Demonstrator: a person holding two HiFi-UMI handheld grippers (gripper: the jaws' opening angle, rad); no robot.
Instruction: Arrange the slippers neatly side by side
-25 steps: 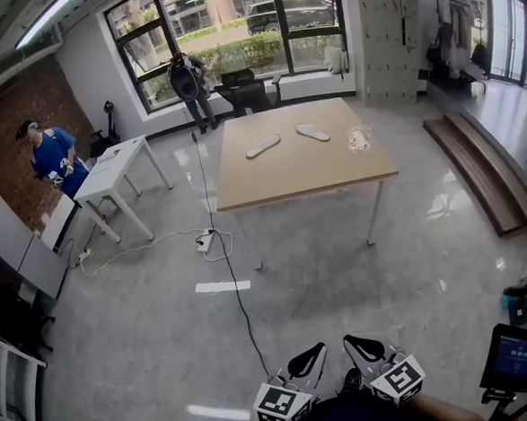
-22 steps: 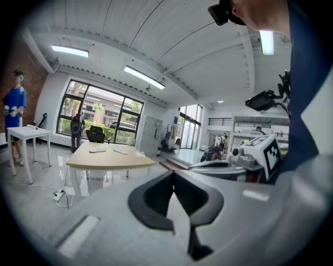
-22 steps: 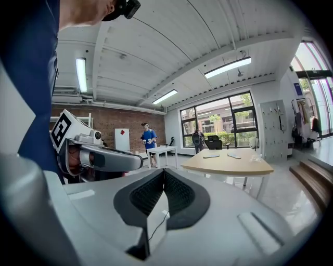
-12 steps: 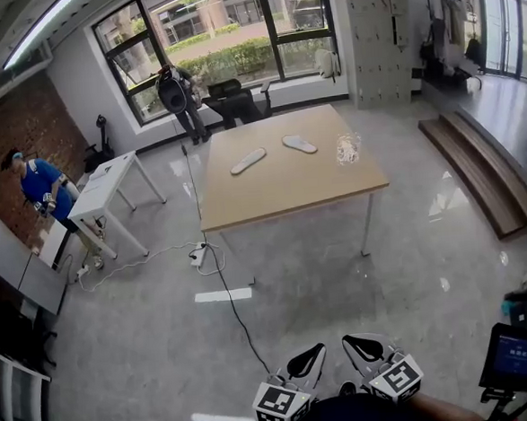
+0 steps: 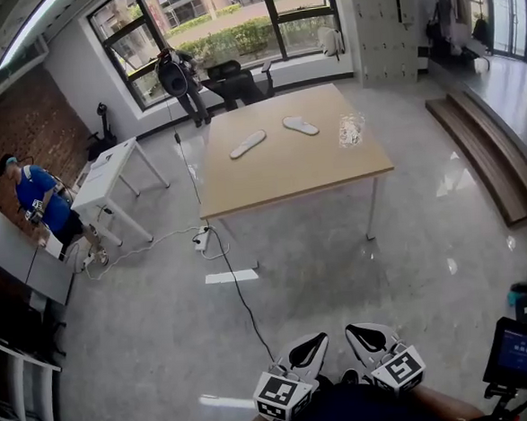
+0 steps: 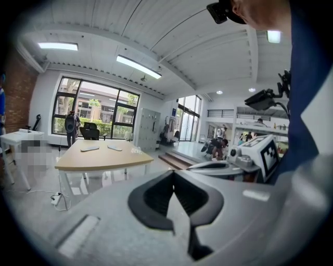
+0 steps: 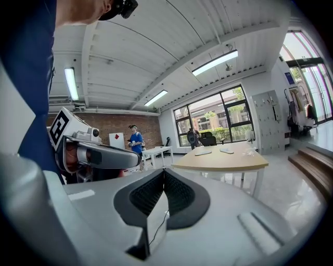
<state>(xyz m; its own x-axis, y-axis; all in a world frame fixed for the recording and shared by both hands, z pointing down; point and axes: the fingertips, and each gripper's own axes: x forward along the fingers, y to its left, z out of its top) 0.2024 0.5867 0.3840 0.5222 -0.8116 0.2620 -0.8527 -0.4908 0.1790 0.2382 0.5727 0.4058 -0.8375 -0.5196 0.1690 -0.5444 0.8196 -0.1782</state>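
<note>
Two pale slippers lie apart on a wooden table [image 5: 279, 181] far across the room: the left slipper [image 5: 248, 144] angled, the right slipper [image 5: 300, 125] beside it. The slippers also show small in the left gripper view [image 6: 90, 148] and the right gripper view [image 7: 203, 153]. My left gripper [image 5: 311, 347] and right gripper [image 5: 370, 337] are held close to my body at the bottom of the head view, both shut and empty, several steps short of the table.
A crumpled clear plastic bag [image 5: 351, 131] lies on the table's right part. A black cable [image 5: 237, 288] runs across the shiny floor to a power strip [image 5: 201, 241]. A white desk [image 5: 108, 175] and a person in blue [image 5: 40, 204] are at left; wooden steps [image 5: 485, 163] at right.
The table and slippers have shifted slightly in the head view as I walked; both grippers stay shut in the same pose by my body.
</note>
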